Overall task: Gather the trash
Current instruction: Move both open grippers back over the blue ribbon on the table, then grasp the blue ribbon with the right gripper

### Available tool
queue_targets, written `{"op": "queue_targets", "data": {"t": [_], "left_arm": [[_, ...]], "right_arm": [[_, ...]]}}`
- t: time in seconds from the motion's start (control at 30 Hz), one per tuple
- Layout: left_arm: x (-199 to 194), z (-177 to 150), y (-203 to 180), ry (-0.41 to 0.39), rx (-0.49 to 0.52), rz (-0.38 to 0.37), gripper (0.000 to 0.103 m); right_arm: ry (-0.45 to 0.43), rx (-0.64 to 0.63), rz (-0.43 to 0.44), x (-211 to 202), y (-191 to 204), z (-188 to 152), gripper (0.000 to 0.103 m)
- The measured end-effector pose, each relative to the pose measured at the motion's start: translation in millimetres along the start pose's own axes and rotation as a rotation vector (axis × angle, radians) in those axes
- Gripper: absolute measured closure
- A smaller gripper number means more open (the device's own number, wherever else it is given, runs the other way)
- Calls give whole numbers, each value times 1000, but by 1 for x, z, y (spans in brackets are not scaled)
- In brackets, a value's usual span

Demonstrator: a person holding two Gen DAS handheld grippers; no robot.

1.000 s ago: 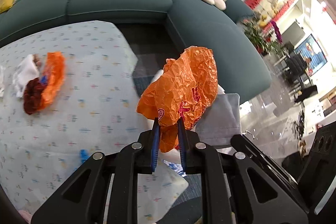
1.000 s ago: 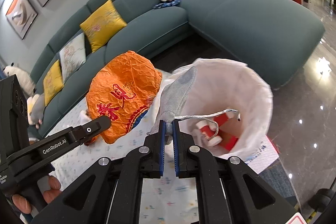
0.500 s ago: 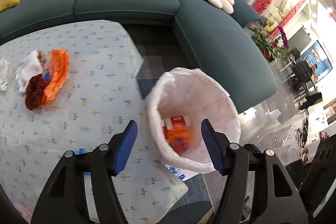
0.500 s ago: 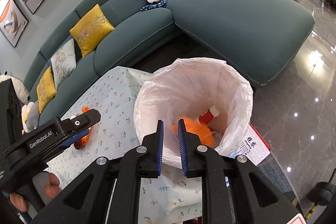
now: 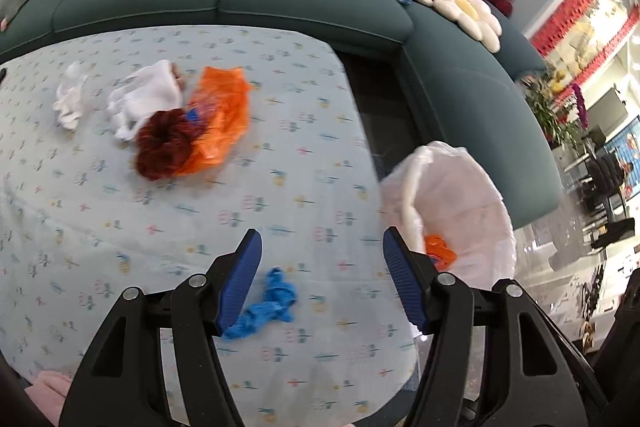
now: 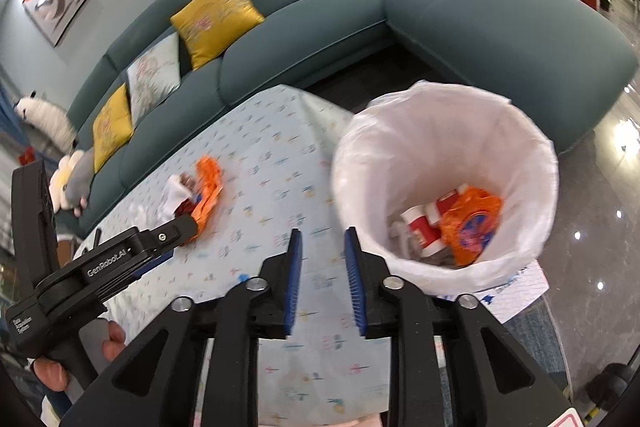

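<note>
Our left gripper (image 5: 322,281) and right gripper (image 6: 320,277) are wide apart, holding nothing. We think the crumpled blue scrap (image 5: 264,307) is light and soft, so we pinch its bunched middle.

bin liner (image 6: 516,131): thin translucent white plastic, crinkled
orange wrapper (image 5: 222,115): glossy crumpled plastic
desk (image 5: 280,187): matt printed cloth cover
sofa (image 6: 500,27): matt teal fabric
floor (image 6: 600,227): glossy, reflective
gripper pads (image 6: 294,283): ribbed blue

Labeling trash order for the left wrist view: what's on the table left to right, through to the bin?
Small white tissue → white cloth → dark red clump → orange wrapper → blue scrap → trash bin.
</note>
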State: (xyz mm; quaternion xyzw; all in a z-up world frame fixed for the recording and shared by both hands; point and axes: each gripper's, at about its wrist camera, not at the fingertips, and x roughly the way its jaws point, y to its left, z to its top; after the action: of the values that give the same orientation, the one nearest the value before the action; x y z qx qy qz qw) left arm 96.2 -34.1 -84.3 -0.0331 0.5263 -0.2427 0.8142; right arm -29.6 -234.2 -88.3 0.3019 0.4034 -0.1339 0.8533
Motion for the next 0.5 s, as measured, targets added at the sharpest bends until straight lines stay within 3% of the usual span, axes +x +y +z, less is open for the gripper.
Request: {"op": "queue_targets", "data": {"t": [0.5], "left_arm": [[-17,-1,64,-53,-13,138,43]], "right_arm": [[135,-103,48,46,69,-34,71]]}}
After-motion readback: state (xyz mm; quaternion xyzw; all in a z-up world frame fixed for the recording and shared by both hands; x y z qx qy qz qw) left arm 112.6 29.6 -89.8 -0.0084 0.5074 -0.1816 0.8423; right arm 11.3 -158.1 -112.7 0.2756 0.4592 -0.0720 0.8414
